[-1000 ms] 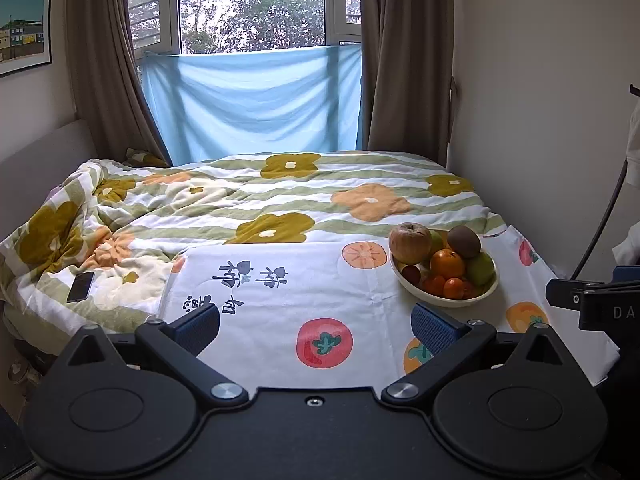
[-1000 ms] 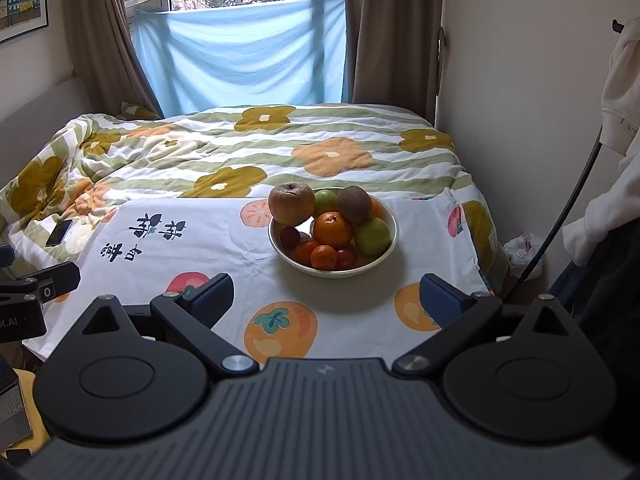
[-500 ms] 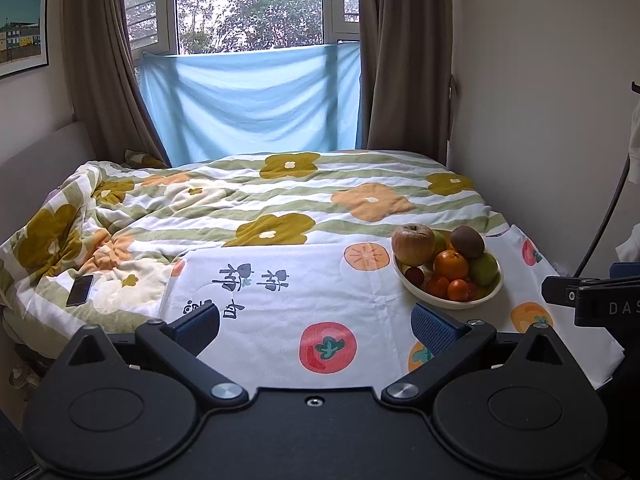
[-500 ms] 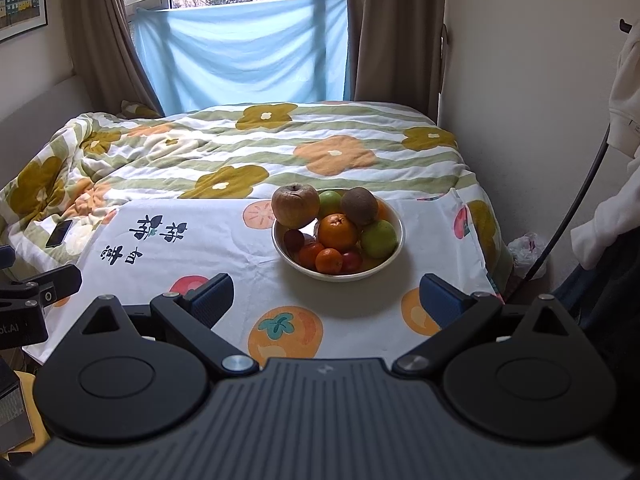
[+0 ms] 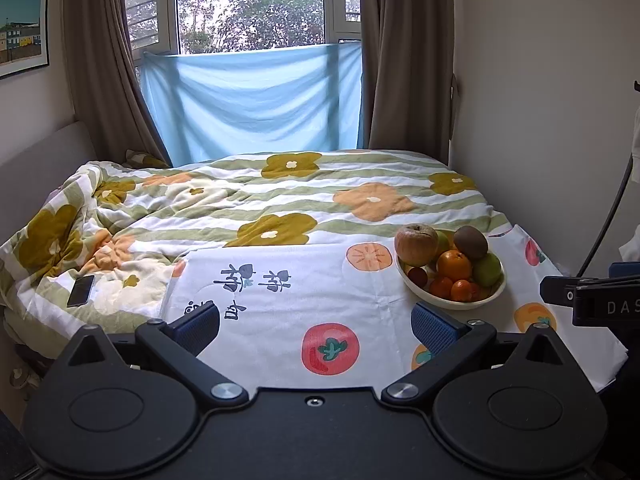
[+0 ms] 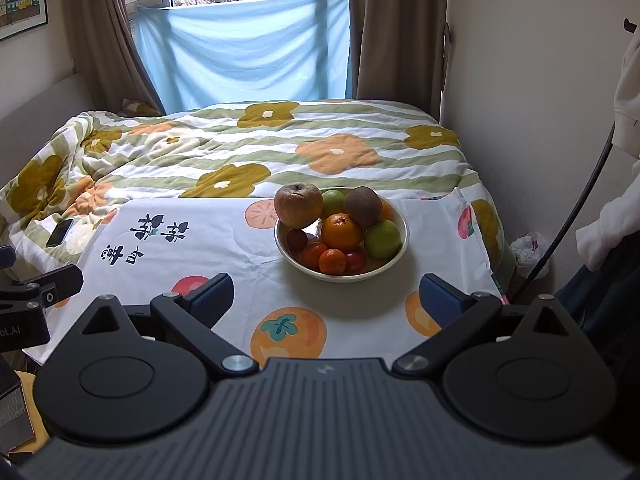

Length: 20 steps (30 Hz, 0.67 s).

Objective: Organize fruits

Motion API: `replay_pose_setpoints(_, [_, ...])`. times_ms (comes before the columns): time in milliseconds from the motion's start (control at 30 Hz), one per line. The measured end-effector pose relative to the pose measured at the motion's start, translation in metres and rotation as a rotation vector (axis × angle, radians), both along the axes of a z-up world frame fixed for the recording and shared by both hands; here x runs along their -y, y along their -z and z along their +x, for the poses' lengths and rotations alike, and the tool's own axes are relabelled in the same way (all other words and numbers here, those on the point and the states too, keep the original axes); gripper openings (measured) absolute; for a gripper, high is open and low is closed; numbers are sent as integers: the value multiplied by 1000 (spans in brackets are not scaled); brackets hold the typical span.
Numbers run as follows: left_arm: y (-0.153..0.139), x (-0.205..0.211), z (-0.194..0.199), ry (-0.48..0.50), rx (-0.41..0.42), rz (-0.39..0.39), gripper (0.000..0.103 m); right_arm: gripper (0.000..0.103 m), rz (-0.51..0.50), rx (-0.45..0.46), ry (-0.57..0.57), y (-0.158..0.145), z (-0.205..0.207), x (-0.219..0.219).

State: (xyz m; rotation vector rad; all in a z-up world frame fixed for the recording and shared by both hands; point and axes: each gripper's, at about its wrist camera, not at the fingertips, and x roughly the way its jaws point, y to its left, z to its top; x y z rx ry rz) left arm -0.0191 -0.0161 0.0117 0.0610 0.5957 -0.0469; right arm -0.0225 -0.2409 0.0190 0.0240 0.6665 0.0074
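A white bowl [image 6: 390, 270] heaped with fruit stands on a fruit-printed white cloth [image 6: 240, 256] on the bed. On top lie a brownish apple [image 6: 298, 205], a kiwi [image 6: 363, 206], an orange [image 6: 341, 232] and a green fruit [image 6: 382, 239], with small red and orange fruits below. In the left wrist view the bowl [image 5: 424, 293] is at the right. My right gripper [image 6: 326, 302] is open and empty, just short of the bowl. My left gripper [image 5: 316, 326] is open and empty over the cloth, left of the bowl.
A flowered quilt [image 5: 280, 200] covers the bed behind the cloth. A black phone [image 5: 81, 290] lies on the quilt at the left. A wall runs along the right side, with a cable [image 6: 576, 208] and a plastic bag [image 6: 530, 248] on the floor.
Both grippers have moved slightly forward and tilted up. The bowl sits a little lower and nearer in both views. Both grippers stayed open.
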Motion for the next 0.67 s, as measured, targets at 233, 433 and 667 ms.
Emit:
replay_pose_setpoints(233, [1,1,1,3,10,18,103,103,0,-2,-2,1,2,-2])
replay_pose_setpoints(433, [1,0,3,5,15,19,103,103,2,-4,0,1,2,-2])
replay_pose_setpoints(667, [6,0,6,-1,32,36,103,103,0,-7,-1,3,5,-4])
